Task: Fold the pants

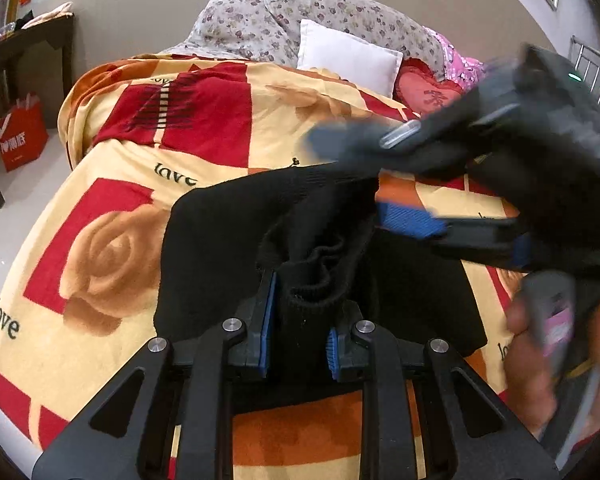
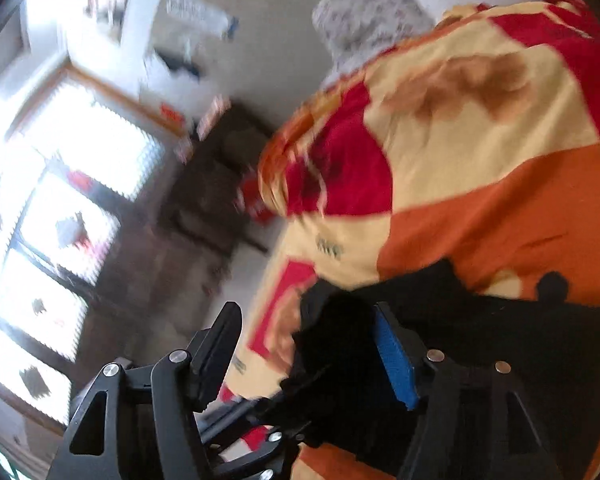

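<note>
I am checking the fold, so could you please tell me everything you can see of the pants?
The pants are black, of a soft knit-looking cloth with a ribbed band along the far edge. They lie partly folded on the blanket, with one bunched, wrinkled portion lifted. The left gripper is shut on that bunch. The right gripper is open, its jaws around the far edge near the band. The right-wrist view is blurred.

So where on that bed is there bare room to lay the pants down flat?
The blanket is open left of the black pants, around the big rose, and beyond them up to the red square. It is crowded on the right, where the right tool hangs over the pants, and at the head, with the white pillow.
</note>
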A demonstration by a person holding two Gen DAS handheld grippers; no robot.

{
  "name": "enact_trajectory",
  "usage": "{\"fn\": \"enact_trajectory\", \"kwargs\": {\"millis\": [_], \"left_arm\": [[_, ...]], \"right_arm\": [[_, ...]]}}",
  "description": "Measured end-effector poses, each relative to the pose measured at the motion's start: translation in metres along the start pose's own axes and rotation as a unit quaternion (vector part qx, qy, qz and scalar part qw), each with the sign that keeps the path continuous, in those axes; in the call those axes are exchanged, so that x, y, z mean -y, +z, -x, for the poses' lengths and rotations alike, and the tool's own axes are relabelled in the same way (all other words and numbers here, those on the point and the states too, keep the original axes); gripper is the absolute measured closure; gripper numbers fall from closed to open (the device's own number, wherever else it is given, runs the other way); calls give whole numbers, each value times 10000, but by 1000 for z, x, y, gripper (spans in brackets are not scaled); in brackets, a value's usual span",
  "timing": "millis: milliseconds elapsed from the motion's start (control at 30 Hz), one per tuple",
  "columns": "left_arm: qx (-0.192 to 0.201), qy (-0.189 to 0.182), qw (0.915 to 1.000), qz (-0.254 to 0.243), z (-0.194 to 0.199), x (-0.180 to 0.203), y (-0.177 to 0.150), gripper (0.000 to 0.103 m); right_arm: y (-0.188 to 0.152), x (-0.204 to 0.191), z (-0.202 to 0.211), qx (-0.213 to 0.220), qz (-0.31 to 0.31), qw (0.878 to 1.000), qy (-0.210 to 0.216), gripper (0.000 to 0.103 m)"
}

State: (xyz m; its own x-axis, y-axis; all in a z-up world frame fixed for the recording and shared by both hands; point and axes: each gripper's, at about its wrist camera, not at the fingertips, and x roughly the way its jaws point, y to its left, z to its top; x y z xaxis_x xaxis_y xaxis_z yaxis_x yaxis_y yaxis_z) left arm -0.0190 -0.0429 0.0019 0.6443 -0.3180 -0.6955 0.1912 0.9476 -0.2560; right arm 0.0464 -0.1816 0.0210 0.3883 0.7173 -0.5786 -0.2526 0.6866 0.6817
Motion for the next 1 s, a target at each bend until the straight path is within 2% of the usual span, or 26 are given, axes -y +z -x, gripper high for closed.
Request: {"fn": "enact_trajectory", "kwargs": {"millis": [67, 100, 133, 233, 400, 567, 700, 800, 900, 967, 1000], "left_arm": [[14, 0, 10000, 34, 3, -1, -1, 83], [18, 2, 10000, 48, 5, -1, -1, 83], [19, 24, 10000, 47, 6, -2, -1, 83], [-7, 37, 10000, 70, 9, -3, 1, 83], [-16, -218, 9997, -55, 20, 17, 13, 83], [-100, -856, 9957, -344, 25, 65, 31, 83], [-631, -1452, 9861, -509, 9, 100, 36, 82], [-1164, -1742, 9759, -610, -3, 103, 29, 82], [-1128, -1235, 9824, -828, 1, 90, 24, 82], [-1053, -908, 9867, -843, 6, 76, 26, 82], [-989, -801, 9886, -806, 10, 66, 29, 82]], "right_arm": [[-2, 3, -18, -153, 97, 9998, -48, 53], [-1, 4, -25, -228, 119, 9997, -37, 67], [-1, 4, -29, -259, 184, 9995, -45, 73], [1, -5, -32, -233, 597, 9978, -162, 81], [8, -19, -2, -110, 1210, 9912, -519, 84], [15, -19, 52, 198, 1592, 9804, -1143, 84], [16, 11, 84, 184, 1552, 9700, -1865, 85], [12, 36, 83, -56, 1624, 9560, -2443, 85], [7, 57, 58, -498, 1826, 9364, -2954, 85], [5, 64, 47, -573, 2037, 9206, -3283, 85], [8, 66, 47, -564, 1993, 9228, -3248, 85]]}}
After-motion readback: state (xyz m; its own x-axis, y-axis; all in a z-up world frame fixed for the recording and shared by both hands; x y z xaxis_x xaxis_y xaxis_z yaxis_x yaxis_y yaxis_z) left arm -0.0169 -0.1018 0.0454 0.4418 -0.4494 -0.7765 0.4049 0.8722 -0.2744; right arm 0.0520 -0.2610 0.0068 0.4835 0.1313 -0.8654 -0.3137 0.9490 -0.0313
